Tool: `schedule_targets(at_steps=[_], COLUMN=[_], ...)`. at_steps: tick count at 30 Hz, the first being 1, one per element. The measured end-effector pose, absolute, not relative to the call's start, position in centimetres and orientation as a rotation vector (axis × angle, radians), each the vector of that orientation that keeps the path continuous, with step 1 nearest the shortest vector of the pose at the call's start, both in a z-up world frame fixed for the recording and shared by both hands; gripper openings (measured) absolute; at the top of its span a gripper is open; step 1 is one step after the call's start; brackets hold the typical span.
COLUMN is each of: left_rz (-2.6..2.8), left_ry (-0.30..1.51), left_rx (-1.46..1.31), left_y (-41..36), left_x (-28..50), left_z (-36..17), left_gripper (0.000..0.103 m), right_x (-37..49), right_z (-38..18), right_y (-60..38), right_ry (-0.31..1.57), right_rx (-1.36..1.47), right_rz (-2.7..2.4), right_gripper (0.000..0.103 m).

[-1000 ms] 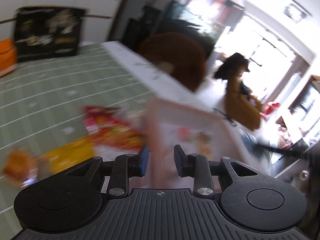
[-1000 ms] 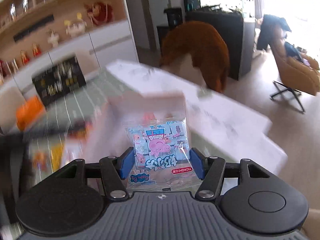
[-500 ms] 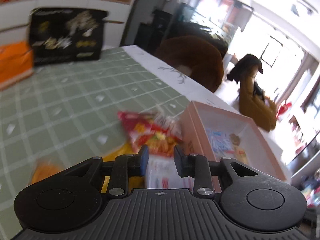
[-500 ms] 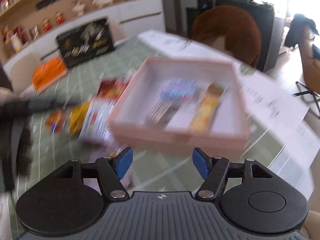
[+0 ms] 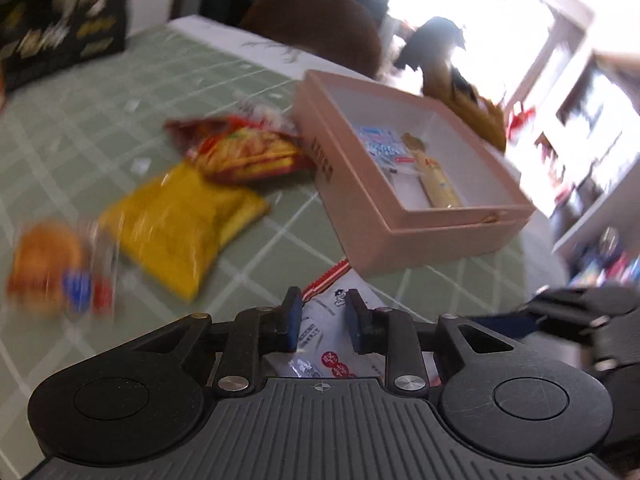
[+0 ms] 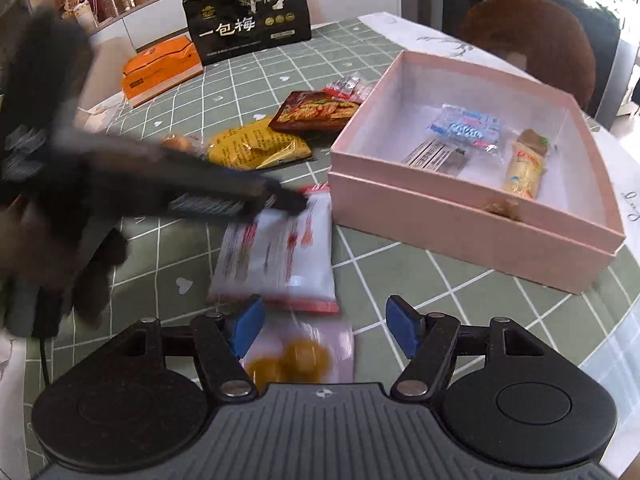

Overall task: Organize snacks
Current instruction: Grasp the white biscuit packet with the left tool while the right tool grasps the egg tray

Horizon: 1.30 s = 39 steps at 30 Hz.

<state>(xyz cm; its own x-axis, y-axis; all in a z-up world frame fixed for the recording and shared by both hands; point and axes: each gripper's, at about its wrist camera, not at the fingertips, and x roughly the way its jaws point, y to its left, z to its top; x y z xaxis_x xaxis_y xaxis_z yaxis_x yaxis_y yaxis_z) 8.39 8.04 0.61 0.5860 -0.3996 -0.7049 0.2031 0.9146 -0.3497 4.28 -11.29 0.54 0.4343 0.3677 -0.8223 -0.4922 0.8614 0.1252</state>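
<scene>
L gripper (image 5: pixel 320 320) jaws closing round white red-edged plastic snack pkt (image 6: pixel 280 256), for lifting | R gripper (image 6: pixel 324 326) jaws apart, empty | goal: pink cardboard box (image 6: pixel 460 232)

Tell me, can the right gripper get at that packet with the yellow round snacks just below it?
Probably yes. The right gripper is open, its jaws straddling the snack packet on the table, with nothing lying on the packet.

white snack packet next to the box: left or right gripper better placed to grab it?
Left. The left gripper, jaws just closing, already straddles the white packet; the right gripper hangs open over another snack.
</scene>
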Motion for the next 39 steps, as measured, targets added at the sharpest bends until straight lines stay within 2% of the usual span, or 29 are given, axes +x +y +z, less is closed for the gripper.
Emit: schedule_targets(at_steps=[5, 8, 13, 18, 21, 26, 33, 39], left_rz=[-0.233, -0.121, -0.085, -0.053, -0.075, -0.072, -0.070, -0.072], left_ry=[0.874, 0.902, 0.940, 0.916, 0.894, 0.881, 0.883, 0.866], left_rx=[-0.380, -0.417, -0.538, -0.433, -0.364, -0.246, -0.197, -0.163], left_y=[9.8, 10.3, 10.4, 8.5, 7.4, 6.2, 5.6, 4.8], left_x=[5.3, 3.3, 3.3, 6.1, 8.0, 8.5, 8.1, 7.6], left_z=[1.6, 2.1, 1.6, 1.0, 0.5, 1.4, 1.9, 2.9], left_gripper=[0.028, 0.028, 0.028, 0.030, 0.042, 0.042, 0.042, 0.042], right_x=[3.0, 2.3, 1.4, -0.4, -1.3, -1.6, 1.2, 1.7], right_z=[-0.4, -0.6, 0.4, 0.5, -0.2, -0.5, -0.1, -0.5], right_y=[-12.0, -13.1, -15.9, -15.9, -14.9, -15.1, -19.4, -19.4], right_ry=[0.982, 0.957, 0.960, 0.972, 0.975, 0.913, 0.929, 0.928], right_rx=[-0.193, -0.239, -0.142, -0.083, -0.104, -0.239, -0.155, -0.134], right_rz=[0.545, 0.475, 0.455, 0.495, 0.500, 0.406, 0.252, 0.249], right_gripper=[0.074, 0.074, 0.074, 0.074, 0.074, 0.075, 0.075, 0.076])
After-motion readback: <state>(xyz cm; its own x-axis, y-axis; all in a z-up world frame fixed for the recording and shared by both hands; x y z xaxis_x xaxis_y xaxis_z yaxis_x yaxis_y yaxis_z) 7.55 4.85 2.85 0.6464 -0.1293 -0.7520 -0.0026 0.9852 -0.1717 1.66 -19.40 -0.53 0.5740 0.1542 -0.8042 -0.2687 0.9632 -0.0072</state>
